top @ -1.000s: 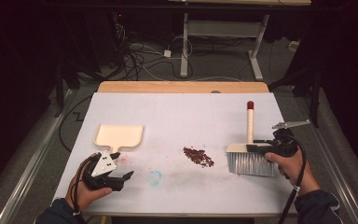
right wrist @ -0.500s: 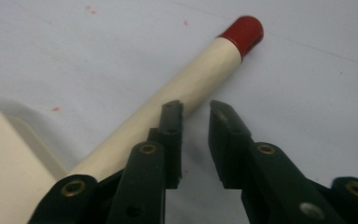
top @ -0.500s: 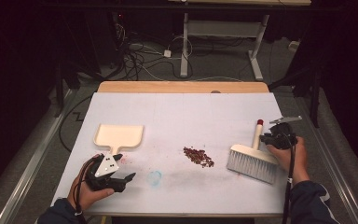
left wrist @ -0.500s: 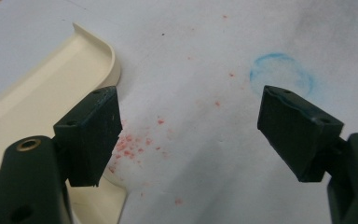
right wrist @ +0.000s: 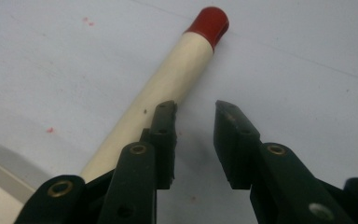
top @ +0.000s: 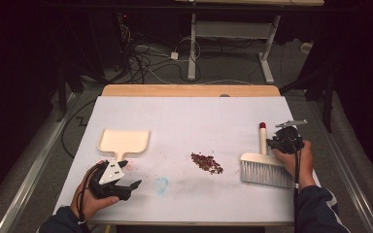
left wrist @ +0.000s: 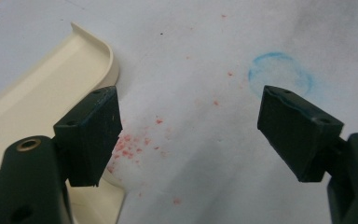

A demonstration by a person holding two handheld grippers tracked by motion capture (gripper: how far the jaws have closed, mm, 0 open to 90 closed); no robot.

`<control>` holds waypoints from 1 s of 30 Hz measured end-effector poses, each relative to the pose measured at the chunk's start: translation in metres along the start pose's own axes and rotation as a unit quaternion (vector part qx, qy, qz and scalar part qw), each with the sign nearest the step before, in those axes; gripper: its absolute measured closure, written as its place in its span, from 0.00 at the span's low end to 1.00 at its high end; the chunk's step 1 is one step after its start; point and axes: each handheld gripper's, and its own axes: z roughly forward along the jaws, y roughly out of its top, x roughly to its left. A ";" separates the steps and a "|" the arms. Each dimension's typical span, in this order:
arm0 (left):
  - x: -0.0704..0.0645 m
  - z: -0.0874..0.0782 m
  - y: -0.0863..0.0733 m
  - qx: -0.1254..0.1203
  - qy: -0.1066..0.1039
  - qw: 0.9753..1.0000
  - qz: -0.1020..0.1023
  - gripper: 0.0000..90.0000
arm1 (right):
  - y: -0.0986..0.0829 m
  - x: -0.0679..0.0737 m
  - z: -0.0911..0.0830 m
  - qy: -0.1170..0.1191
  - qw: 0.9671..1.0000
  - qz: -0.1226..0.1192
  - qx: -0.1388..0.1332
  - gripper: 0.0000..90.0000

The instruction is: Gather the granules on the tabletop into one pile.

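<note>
A cream dustpan [top: 124, 141] lies flat at the left of the white table [top: 189, 116]. My left gripper [top: 130, 174] hovers just in front of its handle, jaws wide open and holding nothing. In the left gripper view the dustpan [left wrist: 42, 98] sits beside and behind the left jaw of that gripper [left wrist: 189, 135]. A brush [top: 262, 167] with a red-tipped handle lies flat at the right. My right gripper [top: 274, 143] rests beside its handle. In the right gripper view the handle [right wrist: 168, 93] lies outside the left jaw, and the gripper [right wrist: 196, 109] stands slightly open on nothing.
A small pile of dark red crumbs [top: 207, 162] lies mid-table between dustpan and brush. A faint blue ring [top: 161, 184] is marked on the paper near my left gripper, with red specks [left wrist: 130, 144] by the dustpan. Beyond the table's far edge are cables and desk legs.
The brush, held upright in my right gripper a second ago, has tipped down and now lies flat on the table, let go. My left gripper has barely moved.
</note>
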 end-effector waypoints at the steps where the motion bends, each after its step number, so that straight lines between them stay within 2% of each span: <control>1: 0.000 0.000 0.000 0.000 0.000 1.000 0.000 0.23 | 0.001 0.000 0.000 0.004 1.000 0.001 -0.005 0.78; 6: 0.000 0.000 0.000 -0.001 0.001 1.000 0.001 0.23 | 0.006 0.003 0.005 -0.001 1.000 -0.006 -0.002 0.75; 10: 0.001 -0.001 -0.001 -0.002 0.002 1.000 -0.003 0.23 | 0.011 0.008 -0.001 -0.014 1.000 -0.016 -0.012 0.73; 13: 0.001 -0.002 -0.001 -0.003 0.002 1.000 -0.002 0.23 | 0.014 0.010 -0.011 -0.008 0.999 -0.008 -0.039 0.69; 16: 0.000 -0.002 0.000 -0.005 0.004 1.000 -0.002 0.23 | 0.018 0.016 -0.026 0.023 0.996 -0.008 -0.089 0.66; 18: 0.000 -0.002 0.000 -0.007 0.005 1.000 -0.003 0.23 | 0.020 0.022 -0.038 0.033 0.992 -0.014 -0.123 0.61; 20: 0.000 -0.003 0.000 -0.008 0.007 1.000 -0.002 0.23 | 0.021 0.028 -0.051 0.051 0.986 -0.018 -0.157 0.56; 22: 0.000 -0.003 0.000 -0.009 0.009 1.000 -0.003 0.23 | 0.020 0.034 -0.063 0.065 0.979 -0.029 -0.190 0.49; 25: 0.000 -0.003 0.001 -0.010 0.011 1.000 -0.003 0.23 | 0.016 0.046 -0.080 0.081 0.967 -0.057 -0.235 0.42; 29: 0.000 -0.001 0.003 -0.011 0.019 1.000 -0.003 0.22 | 0.001 0.062 -0.095 0.096 0.956 -0.068 -0.268 0.35; 30: 0.000 -0.001 0.004 -0.011 0.023 1.000 0.003 0.21 | -0.005 0.066 -0.097 0.101 0.955 -0.068 -0.271 0.32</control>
